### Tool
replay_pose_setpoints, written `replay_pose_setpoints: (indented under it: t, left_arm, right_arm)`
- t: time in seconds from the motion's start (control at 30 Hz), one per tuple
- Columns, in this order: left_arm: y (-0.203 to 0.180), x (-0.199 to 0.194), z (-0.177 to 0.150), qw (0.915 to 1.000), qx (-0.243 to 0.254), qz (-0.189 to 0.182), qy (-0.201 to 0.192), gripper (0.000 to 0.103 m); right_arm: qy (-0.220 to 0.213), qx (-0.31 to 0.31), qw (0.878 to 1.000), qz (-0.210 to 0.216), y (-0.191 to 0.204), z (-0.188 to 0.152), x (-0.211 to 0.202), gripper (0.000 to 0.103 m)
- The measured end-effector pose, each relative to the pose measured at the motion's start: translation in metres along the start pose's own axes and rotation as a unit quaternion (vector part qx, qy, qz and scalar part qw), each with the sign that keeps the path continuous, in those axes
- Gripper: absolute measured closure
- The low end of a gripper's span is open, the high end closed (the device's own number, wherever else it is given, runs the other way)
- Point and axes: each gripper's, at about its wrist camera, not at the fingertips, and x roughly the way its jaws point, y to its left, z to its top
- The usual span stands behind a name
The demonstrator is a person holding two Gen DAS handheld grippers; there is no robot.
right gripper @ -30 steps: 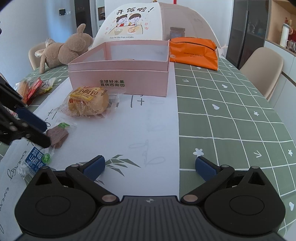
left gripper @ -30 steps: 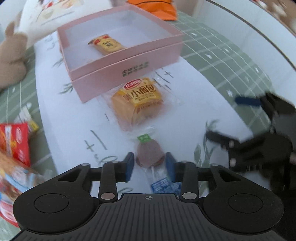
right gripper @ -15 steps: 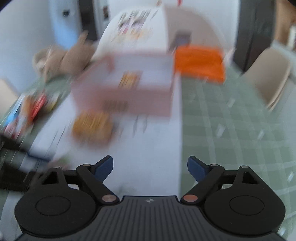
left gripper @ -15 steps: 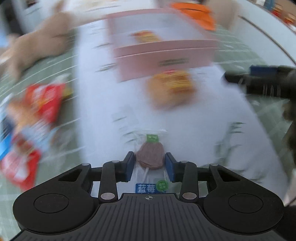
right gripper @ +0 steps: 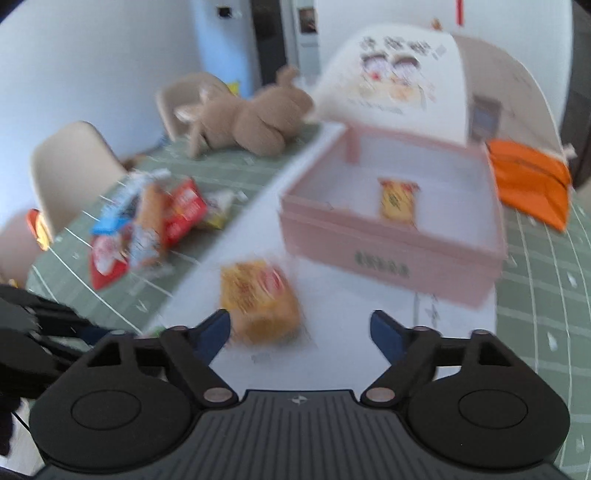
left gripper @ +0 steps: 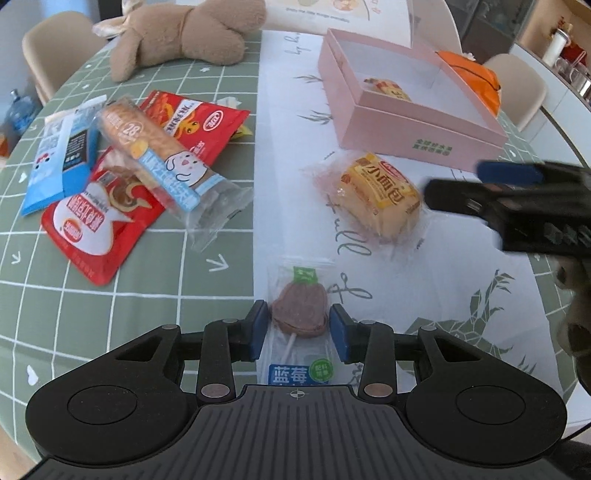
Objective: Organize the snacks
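A lollipop (left gripper: 300, 309) in a clear wrapper sits clenched between the blue pads of the left gripper (left gripper: 298, 328), its dark disc-shaped candy squeezed from both sides over the white runner that crosses the green checked tablecloth (left gripper: 110, 266), with the stick and a blue label trailing back toward the camera. The sweet looks light and hard but brittle, and its film sleeve slippery, so the grip across the candy itself seems sounder than one on the loose wrapper or thin stick. The right gripper (right gripper: 301, 328) hangs above a packaged small bread (right gripper: 260, 299), its jaws opening and closed on nothing, the bread lying under the gap nearer the left pad and untouched; that roll appears soft and squashable inside a puffed bag, best taken gently across its short sides. Beyond it, toward the far end of the runner, stands an open pink box (right gripper: 391, 254) holding a single yellow-and-red packet (right gripper: 398, 199) on its white floor, the rest of the interior bare. A heap of red, blue and clear snack bags (left gripper: 122, 173) lies on the tablecloth toward the left edge, a plush toy (left gripper: 184, 33) sprawls at the far edge, and an orange pouch (right gripper: 528, 184) rests to the right of the box.
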Motion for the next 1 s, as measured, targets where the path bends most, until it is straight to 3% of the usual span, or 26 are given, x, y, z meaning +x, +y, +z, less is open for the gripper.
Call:
replay_pose_setpoints:
  t: [0.1, 0.23, 0.27, 0.3, 0.4, 0.73, 0.9, 1.0]
  left_arm:
    - [-0.004, 0.000, -0.001, 1.0000, 0.002, 0.004, 0.000, 0.061]
    - [-0.006, 0.001, 0.000, 0.9999, 0.010, 0.008, 0.002, 0.061]
    - [-0.006, 0.000, -0.001, 0.9999, 0.010, 0.009, 0.002, 0.061]
    - [-0.006, 0.000, -0.001, 0.9999, 0.010, 0.009, 0.000, 0.060]
    - [-0.006, -0.001, -0.005, 0.9998, 0.016, 0.006, -0.006, 0.060]
    - [-0.017, -0.004, -0.010, 0.9979, 0.064, 0.006, 0.001, 0.062]
    - [-0.035, -0.014, -0.001, 0.9955, 0.079, -0.051, 0.000, 0.063]
    - [-0.047, -0.039, 0.034, 0.9921, 0.067, -0.096, -0.044, 0.063]
  right_arm:
    - [0.026, -0.008, 0.999, 0.026, 0.010, 0.015, 0.028, 0.019]
    - [0.081, -0.027, 0.996, 0.027, 0.029, 0.018, 0.071, 0.019]
    - [0.089, -0.024, 0.995, 0.026, 0.030, 0.017, 0.074, 0.026]
    - [0.095, -0.020, 0.995, 0.022, 0.030, 0.015, 0.073, 0.039]
    - [0.099, -0.012, 0.995, 0.022, 0.021, 0.010, 0.056, 0.048]
    - [0.108, 0.016, 0.994, -0.026, -0.030, -0.024, -0.010, 0.050]
    - [0.096, 0.028, 0.994, -0.054, -0.039, -0.037, -0.025, 0.050]
    - [0.088, 0.038, 0.993, -0.064, -0.044, -0.040, -0.033, 0.050]
